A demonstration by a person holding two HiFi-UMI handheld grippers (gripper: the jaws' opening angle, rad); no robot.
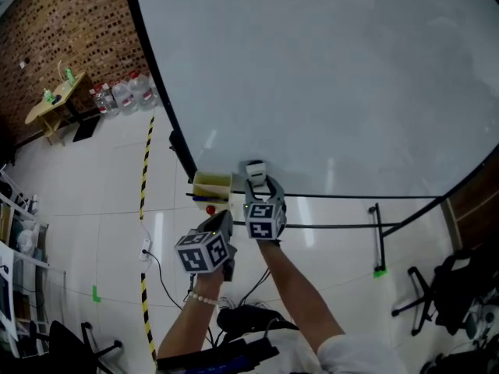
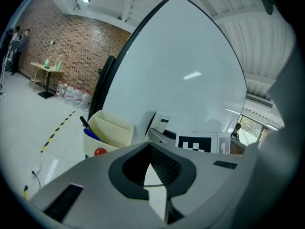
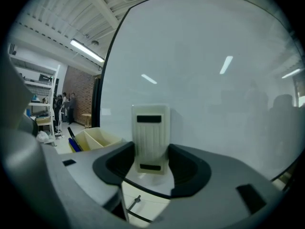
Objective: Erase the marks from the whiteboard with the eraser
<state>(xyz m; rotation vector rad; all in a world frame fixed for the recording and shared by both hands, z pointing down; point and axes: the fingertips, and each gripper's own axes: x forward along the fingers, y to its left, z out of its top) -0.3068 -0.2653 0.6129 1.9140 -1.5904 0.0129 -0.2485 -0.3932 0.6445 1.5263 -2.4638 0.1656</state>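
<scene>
At the lower left corner of the whiteboard (image 1: pixel 327 76) sits a cream pen box (image 1: pixel 211 185). Just below that corner the left gripper (image 2: pixel 151 152) is held off the board, its jaws closed tip to tip with nothing between them. Further right, at the whiteboard's bottom edge, the right gripper (image 3: pixel 150 162) has its jaws spread only as wide as the pale ribbed eraser (image 3: pixel 150 130), which they clamp by its sides, upright and up against the board just above the bottom frame.
</scene>
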